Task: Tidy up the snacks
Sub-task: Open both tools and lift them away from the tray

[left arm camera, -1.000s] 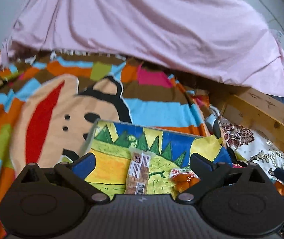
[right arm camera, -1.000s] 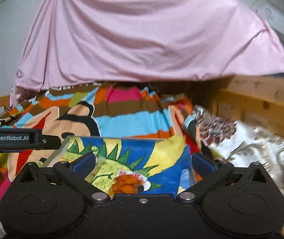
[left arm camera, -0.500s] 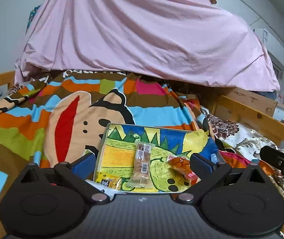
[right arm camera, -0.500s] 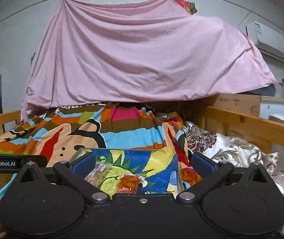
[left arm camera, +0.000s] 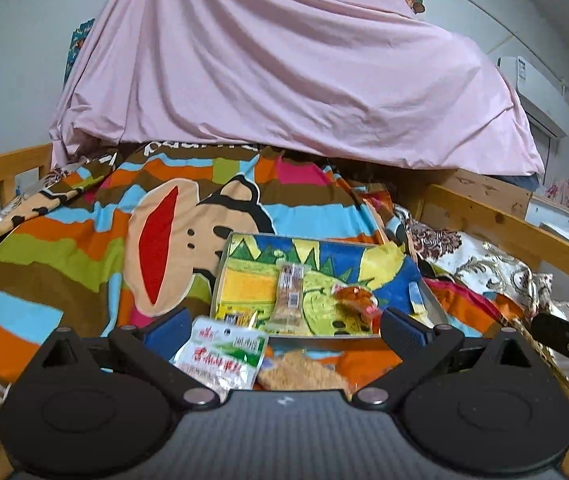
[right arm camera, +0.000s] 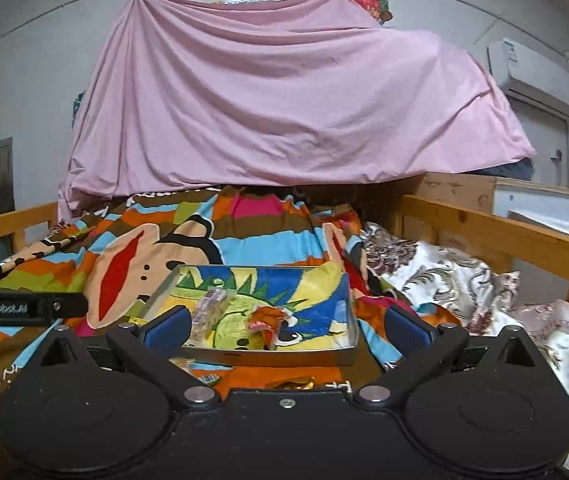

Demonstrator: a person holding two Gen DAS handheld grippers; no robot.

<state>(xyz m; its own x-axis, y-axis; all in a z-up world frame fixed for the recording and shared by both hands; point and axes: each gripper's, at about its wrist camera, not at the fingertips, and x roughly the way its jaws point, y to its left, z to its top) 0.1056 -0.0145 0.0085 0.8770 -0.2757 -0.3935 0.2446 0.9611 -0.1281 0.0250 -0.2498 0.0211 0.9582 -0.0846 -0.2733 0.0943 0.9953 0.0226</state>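
Presumably, with both the left gripper [left arm camera: 280,326] and right gripper [right arm camera: 286,326] jaws apart and empty, the white-green packet [left arm camera: 222,354] at 6 o'clock of the tray [left arm camera: 430,304] could slide on soft bedding if pinched off-centre.

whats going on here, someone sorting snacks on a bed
Yes. A person holds two grippers over a striped blanket. A dinosaur-print tray already holds a long bar and an orange packet. A white and green packet and a brown snack lie outside, in front of the open left gripper. The right gripper is open and empty.
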